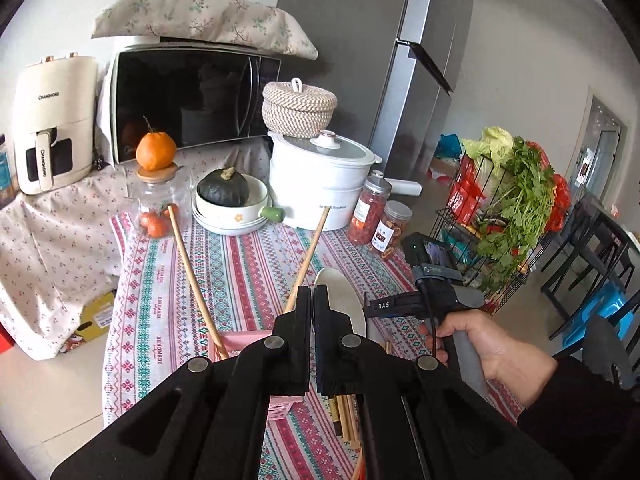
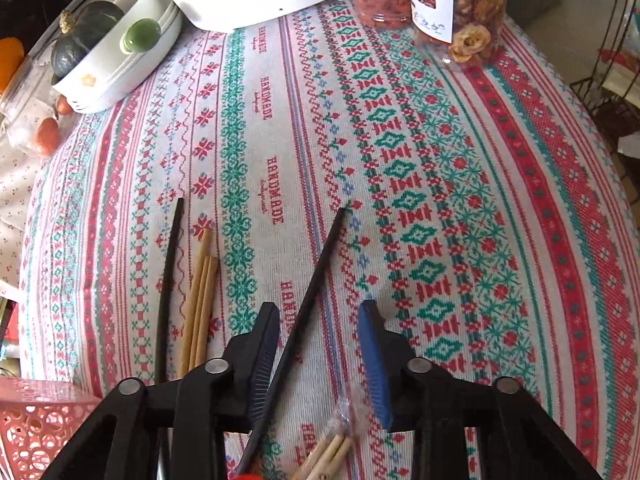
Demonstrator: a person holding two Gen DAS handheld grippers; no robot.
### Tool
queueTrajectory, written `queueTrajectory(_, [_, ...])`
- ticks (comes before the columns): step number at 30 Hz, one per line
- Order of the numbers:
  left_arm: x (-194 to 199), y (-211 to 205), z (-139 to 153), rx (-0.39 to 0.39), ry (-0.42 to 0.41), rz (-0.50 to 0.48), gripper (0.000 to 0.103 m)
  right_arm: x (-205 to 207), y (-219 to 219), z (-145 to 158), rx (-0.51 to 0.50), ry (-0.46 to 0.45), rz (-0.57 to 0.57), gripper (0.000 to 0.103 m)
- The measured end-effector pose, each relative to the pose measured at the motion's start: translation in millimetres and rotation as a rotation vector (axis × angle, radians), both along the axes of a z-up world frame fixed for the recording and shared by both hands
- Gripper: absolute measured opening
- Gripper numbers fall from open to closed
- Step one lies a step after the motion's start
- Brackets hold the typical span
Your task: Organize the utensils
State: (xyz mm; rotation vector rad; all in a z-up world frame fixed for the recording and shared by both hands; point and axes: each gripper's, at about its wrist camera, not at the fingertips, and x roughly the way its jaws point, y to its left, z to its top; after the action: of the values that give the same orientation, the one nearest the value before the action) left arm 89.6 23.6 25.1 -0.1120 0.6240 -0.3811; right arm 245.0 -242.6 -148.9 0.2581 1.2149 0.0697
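Right wrist view shows the striped tablecloth (image 2: 400,152), then the right gripper (image 2: 318,364) with jaws wide apart around a thin black chopstick (image 2: 308,300), light, stiff and slippery, best pinched near its middle.

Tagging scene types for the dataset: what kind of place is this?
A home kitchen or dining corner, most likely. A microwave and a tall grey fridge stand behind a table with a patterned cloth, and a wire rack of vegetables sits beside it.
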Motion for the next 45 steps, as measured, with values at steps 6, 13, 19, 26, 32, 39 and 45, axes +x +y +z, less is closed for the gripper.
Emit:
queueTrajectory(6, [4.9,6.5,-1.4,-0.007,0.005,0.022,0.001,-1.4,10.8,0.8,-0.076,-0.018,0.034,0.005])
queueTrajectory(13, [-0.5,13.3,0.5,-0.008,-0.017,0.064,0.001,-26.1,-1.8,37.2,-0.002,-0.115,0.039,0.0])
queueTrajectory(19, [-1.0,20.8,-2.4,-0.028,-0.01,0.101,0.001,-41.2,-5.6,55.3,0.086,-0.126,0.068,0.003])
queueTrajectory(26, [-0.3,22.7,-3.8,-0.03,-0.008,0.104,0.001,-22.1,0.0,23.5,0.066,-0.042,0.017,0.053])
queueTrajectory(32, [0.4,27.7,-3.7,-0.023,-0.011,0.108,0.001,1.6,34.2,-1.9,-0.19,-0.013,0.05,0.038])
queueTrajectory(39, [6.2,41.0,-0.7,-0.039,-0.028,0.152,0.001,1.4,40.3,9.0,-0.093,-0.048,0.031,0.007])
queueTrajectory(45, [8.4,49.3,-1.1,-0.019,-0.118,0.26,0.001,-30.8,21.2,60.5,0.063,-0.195,0.008,0.005])
